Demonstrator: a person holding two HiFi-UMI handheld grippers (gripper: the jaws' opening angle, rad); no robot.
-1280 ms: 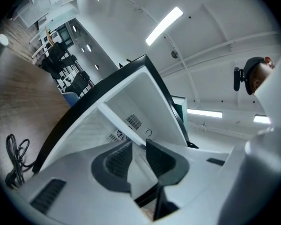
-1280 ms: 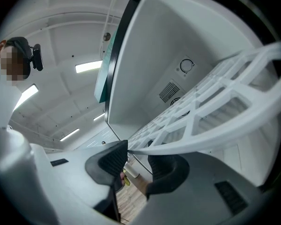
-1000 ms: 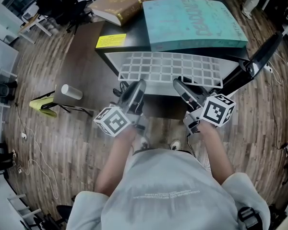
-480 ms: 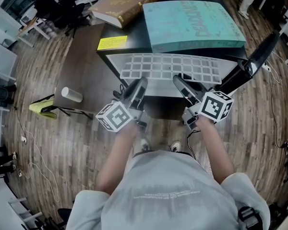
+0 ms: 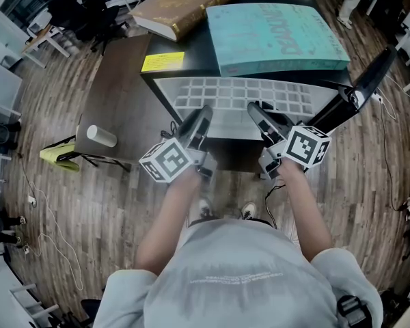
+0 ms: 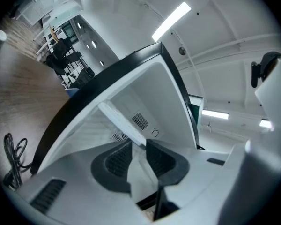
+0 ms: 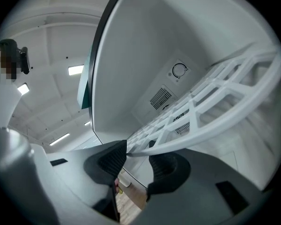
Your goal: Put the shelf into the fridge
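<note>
The white grid shelf (image 5: 239, 96) lies level and partly inside the small black fridge (image 5: 191, 53). My left gripper (image 5: 203, 116) is at its front left edge. In the left gripper view the shelf's rim (image 6: 119, 121) runs into the left gripper (image 6: 139, 156), which is shut on it. My right gripper (image 5: 254, 112) is at the front right edge. Its jaws have just been opening. The shelf's rim (image 7: 210, 107) still lies between the jaws of the right gripper (image 7: 138, 161), resting against one pad with a gap at the other.
A brown book (image 5: 181, 2) and a teal book (image 5: 273, 33) lie on top of the fridge. The fridge door (image 5: 359, 91) stands open at the right. On the wooden floor to the left are a white cylinder (image 5: 101, 135) and a yellow-green object (image 5: 58, 154).
The shelf has slid deeper into the fridge, and both grippers have moved forward with it. The right gripper's jaws stand a little wider.
</note>
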